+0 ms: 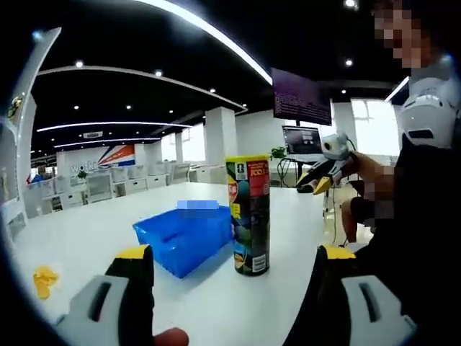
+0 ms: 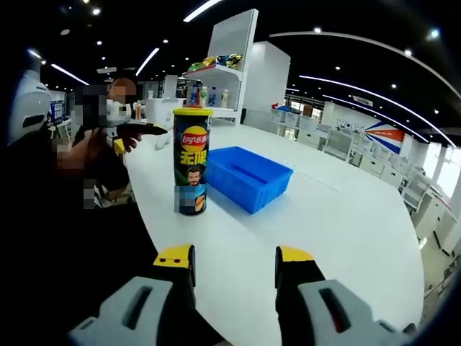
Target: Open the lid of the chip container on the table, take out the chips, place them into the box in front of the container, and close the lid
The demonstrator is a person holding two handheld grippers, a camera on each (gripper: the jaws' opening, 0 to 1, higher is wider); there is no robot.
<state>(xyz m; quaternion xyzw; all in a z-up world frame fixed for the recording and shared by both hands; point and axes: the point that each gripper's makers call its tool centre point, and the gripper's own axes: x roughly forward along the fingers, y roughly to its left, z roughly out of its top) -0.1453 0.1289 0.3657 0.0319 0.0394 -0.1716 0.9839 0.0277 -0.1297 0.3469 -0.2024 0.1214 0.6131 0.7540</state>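
Observation:
The chip container (image 1: 249, 215) stands upright on the white table (image 1: 108, 231), its yellow lid (image 1: 247, 158) on top. The blue box (image 1: 184, 236), open-topped, sits against its left side. My left gripper (image 1: 235, 254) is open, low and short of the container, jaws spread wide with nothing between them. In the right gripper view the container (image 2: 192, 162) stands left of the blue box (image 2: 247, 176). My right gripper (image 2: 235, 258) is open too, well back from both. Each gripper shows in the other's view, held up in a hand: the right gripper (image 1: 320, 176) and the left gripper (image 2: 137, 131).
A person (image 1: 421, 166) sits at the table edge beside the container. A small yellow object (image 1: 45, 280) lies on the table at the left. A shelf (image 2: 216, 68) with goods stands behind the table. Bare white tabletop (image 2: 338, 216) stretches past the box.

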